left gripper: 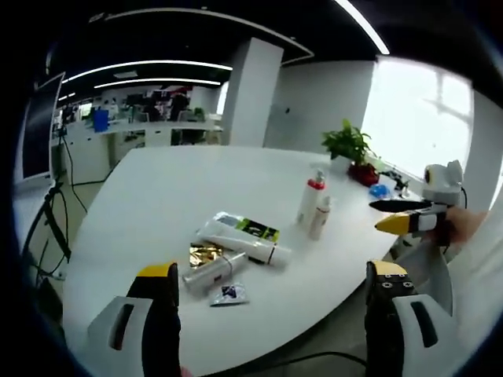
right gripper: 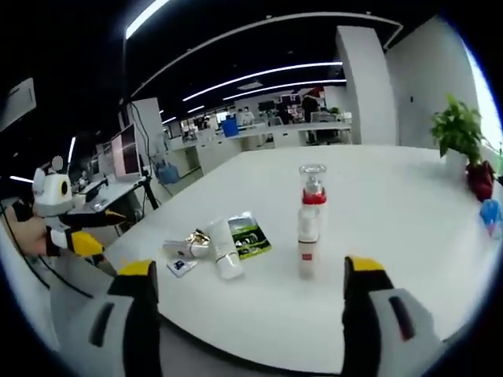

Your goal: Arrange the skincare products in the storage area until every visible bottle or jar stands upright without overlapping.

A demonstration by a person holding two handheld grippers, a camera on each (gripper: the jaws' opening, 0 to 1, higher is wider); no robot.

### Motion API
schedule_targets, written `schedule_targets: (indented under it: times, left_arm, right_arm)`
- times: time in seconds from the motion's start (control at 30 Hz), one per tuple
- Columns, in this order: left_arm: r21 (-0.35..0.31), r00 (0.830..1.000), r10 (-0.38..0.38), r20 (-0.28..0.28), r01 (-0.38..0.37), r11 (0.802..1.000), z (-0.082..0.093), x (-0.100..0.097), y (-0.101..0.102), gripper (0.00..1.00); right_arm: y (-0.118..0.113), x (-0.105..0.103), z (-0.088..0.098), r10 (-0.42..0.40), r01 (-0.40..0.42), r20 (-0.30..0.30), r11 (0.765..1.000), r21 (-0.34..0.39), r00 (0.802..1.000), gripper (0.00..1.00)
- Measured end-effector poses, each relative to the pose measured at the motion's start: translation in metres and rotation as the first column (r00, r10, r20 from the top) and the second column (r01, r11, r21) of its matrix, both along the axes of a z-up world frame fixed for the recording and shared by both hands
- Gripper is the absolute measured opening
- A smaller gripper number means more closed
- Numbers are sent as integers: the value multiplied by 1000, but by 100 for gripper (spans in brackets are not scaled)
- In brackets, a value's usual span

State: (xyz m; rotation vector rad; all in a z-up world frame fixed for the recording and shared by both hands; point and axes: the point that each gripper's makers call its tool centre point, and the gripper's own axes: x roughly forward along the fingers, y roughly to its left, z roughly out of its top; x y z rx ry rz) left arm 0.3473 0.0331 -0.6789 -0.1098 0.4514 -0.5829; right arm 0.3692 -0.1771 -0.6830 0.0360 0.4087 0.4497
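Both my tongs hang wide open and hold nothing, the left one (left gripper: 271, 287) and the right one (right gripper: 250, 283). On the white table (left gripper: 157, 204) two bottles (left gripper: 310, 200) stand upright together; a tube (left gripper: 244, 243), a small bottle (left gripper: 214, 269) and sachets (left gripper: 228, 294) lie flat nearby.

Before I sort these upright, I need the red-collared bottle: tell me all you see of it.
The red-collared bottle stands upright on the white table, right of the lying products. It looks like white plastic, with a red band under a clear cap. A smaller white bottle stands close beside it; contact is unclear. No jaws touch it.
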Motion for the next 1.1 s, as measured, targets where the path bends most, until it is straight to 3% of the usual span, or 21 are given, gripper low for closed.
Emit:
schedule_targets:
  times: [0.57, 0.87, 1.1]
  left_arm:
    - [-28, 999, 37, 11, -37, 999, 0, 6, 9, 97]
    - [-19, 999, 46, 6, -46, 999, -3, 8, 11, 97]
    - [-39, 998, 67, -7, -67, 997, -4, 11, 16, 97]
  right_arm:
    - [64, 43, 2, 187, -185, 12, 978, -93, 982, 95]
    - [99, 74, -10, 269, -270, -26, 957, -103, 963, 93]
    - [116, 99, -29, 295, -305, -92, 945, -117, 951, 91]
